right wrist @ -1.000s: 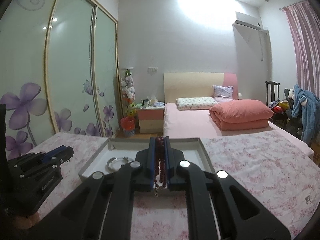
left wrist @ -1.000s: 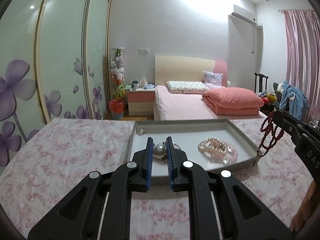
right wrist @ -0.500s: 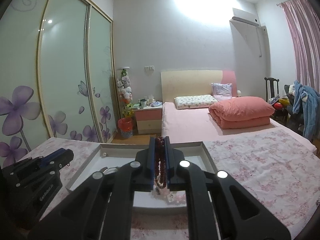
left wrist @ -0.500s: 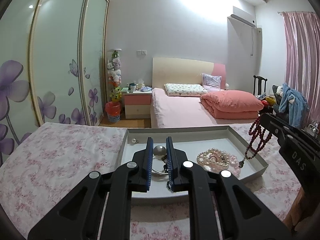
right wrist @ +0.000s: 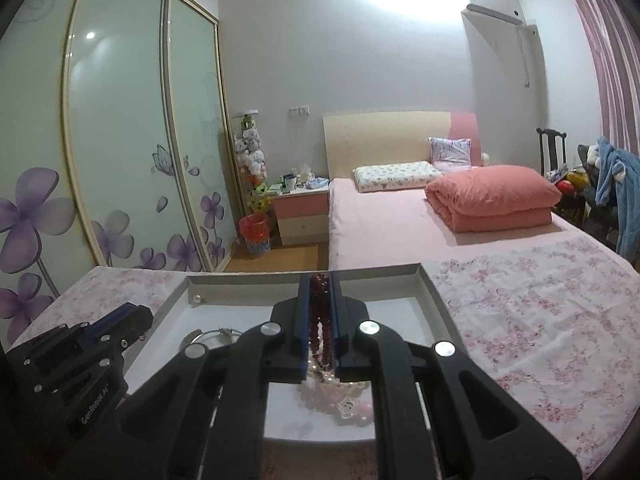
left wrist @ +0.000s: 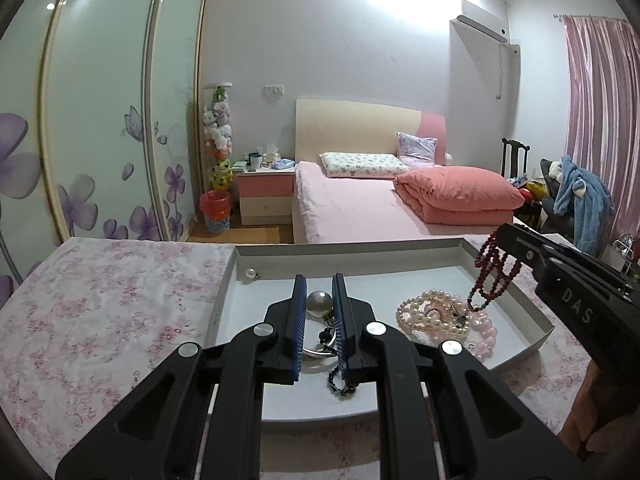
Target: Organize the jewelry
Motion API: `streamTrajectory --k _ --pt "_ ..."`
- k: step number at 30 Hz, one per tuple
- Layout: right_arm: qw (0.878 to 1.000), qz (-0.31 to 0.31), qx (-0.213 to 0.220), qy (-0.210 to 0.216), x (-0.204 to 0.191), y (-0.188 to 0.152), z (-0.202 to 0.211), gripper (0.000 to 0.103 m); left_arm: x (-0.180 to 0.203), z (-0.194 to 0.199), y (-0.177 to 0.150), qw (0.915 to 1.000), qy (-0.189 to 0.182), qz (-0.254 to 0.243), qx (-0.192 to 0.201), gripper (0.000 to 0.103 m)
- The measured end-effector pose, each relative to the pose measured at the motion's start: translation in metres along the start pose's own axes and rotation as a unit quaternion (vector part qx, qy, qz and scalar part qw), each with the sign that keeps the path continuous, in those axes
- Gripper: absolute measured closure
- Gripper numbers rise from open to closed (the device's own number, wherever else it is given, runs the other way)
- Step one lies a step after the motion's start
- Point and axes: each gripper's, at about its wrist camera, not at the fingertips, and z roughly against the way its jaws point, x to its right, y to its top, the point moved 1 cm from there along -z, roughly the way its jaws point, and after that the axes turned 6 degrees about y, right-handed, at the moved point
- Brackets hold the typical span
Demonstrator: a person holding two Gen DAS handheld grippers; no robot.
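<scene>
Jewelry: each tool clamps one piece — left tool (left wrist: 318, 312) pearl pendant (left wrist: 319, 304), right tool (right wrist: 319, 316) red beads (right wrist: 319, 320).

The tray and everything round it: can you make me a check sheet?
Surface: floral cloth under a grey tray.
Job's things: pearl bracelets and a small pearl lie in the tray; red bead strand hangs above it.
Clutter: nothing seen.
Grippers: left gripper grips a silver ball pendant on a dark chain; right gripper grips the red bead strand.
Cables: nothing seen.
Surroundings: bed, wardrobe, pink curtain.
</scene>
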Motion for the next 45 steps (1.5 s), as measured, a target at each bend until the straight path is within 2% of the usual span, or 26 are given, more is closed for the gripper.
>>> streamTrajectory --k 8,9,10,11,12,14,16,24,35,42,45 --pt "1.0 -0.018 -0.021 0.009 0.006 -0.001 -0.017 0.092 0.006 -0.013 0.001 0.9999 -0.005 -0.008 -0.011 0.089" --pt "0.999 -0.022 -0.024 0.011 0.008 -0.001 -0.018 0.091 0.005 -0.015 0.0 0.9999 -0.005 -0.008 -0.014 0.088" --pt "0.999 -0.026 -0.027 0.012 0.009 -0.001 -0.02 0.083 0.005 -0.016 0.0 0.9998 -0.007 -0.007 -0.016 0.087" --pt "0.999 -0.03 -0.029 0.013 0.01 -0.001 -0.02 0.074 0.005 -0.017 0.0 0.9997 -0.009 -0.007 -0.02 0.083" --pt "0.999 -0.035 -0.029 0.014 0.012 -0.001 -0.019 0.072 0.003 -0.018 0.0 0.9997 -0.01 -0.004 -0.023 0.08" --pt "0.999 -0.041 -0.028 0.013 0.015 -0.001 -0.016 0.072 -0.003 -0.015 0.001 0.9996 -0.011 0.009 -0.025 0.069" --pt "0.999 -0.048 -0.023 0.011 0.02 0.001 -0.009 0.072 -0.011 -0.011 0.003 0.9995 -0.011 0.02 -0.022 0.068" --pt "0.998 -0.062 -0.02 0.007 0.026 0.003 0.028 0.071 -0.043 0.019 0.009 0.9982 -0.004 0.058 -0.014 0.068" --pt "0.998 -0.039 -0.044 0.022 -0.001 -0.022 0.113 0.049 -0.078 0.088 -0.015 0.9975 -0.009 0.069 -0.012 0.056" --pt "0.997 -0.03 -0.066 0.022 -0.017 -0.042 0.14 0.036 -0.092 0.121 -0.031 0.9975 0.002 0.071 -0.008 0.047" --pt "0.998 -0.02 -0.063 0.019 -0.023 -0.046 0.149 0.024 -0.09 0.133 -0.038 0.9981 0.013 0.06 0.0 0.039"
